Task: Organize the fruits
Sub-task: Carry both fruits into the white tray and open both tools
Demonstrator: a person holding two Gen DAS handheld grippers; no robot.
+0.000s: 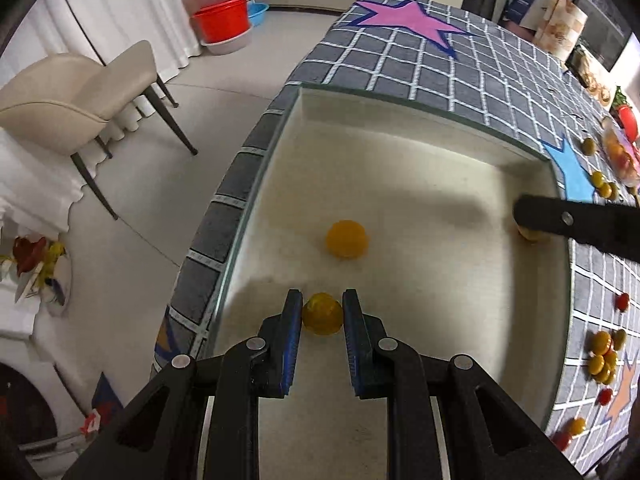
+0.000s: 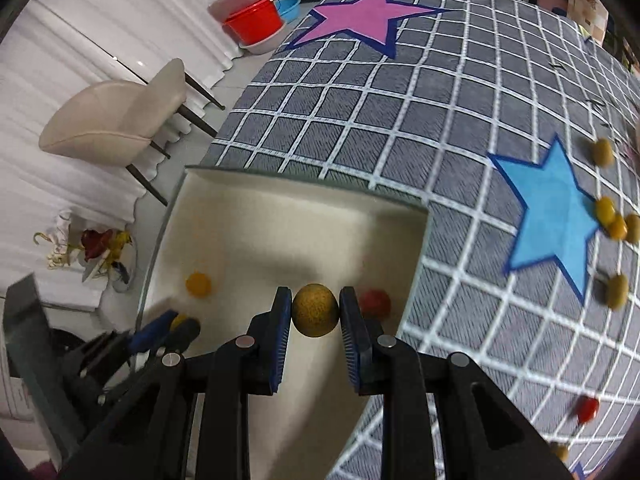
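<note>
This looks like a lived-in home, probably a dining or living room. A table (image 2: pixel 460 128) wears a grey checked cloth with pink and blue stars, and a cream upholstered chair (image 1: pixel 68 100) stands beside it in front of long white curtains (image 2: pixel 80 20). Stacked red, pink and blue plastic basins (image 1: pixel 224 12) sit on the pale floor, with paper bags (image 1: pixel 556 20) at the far end.

light: bright, even | shadows: soft | edges: fisheye-bent, dark corners | blur: right view's right edge
</note>
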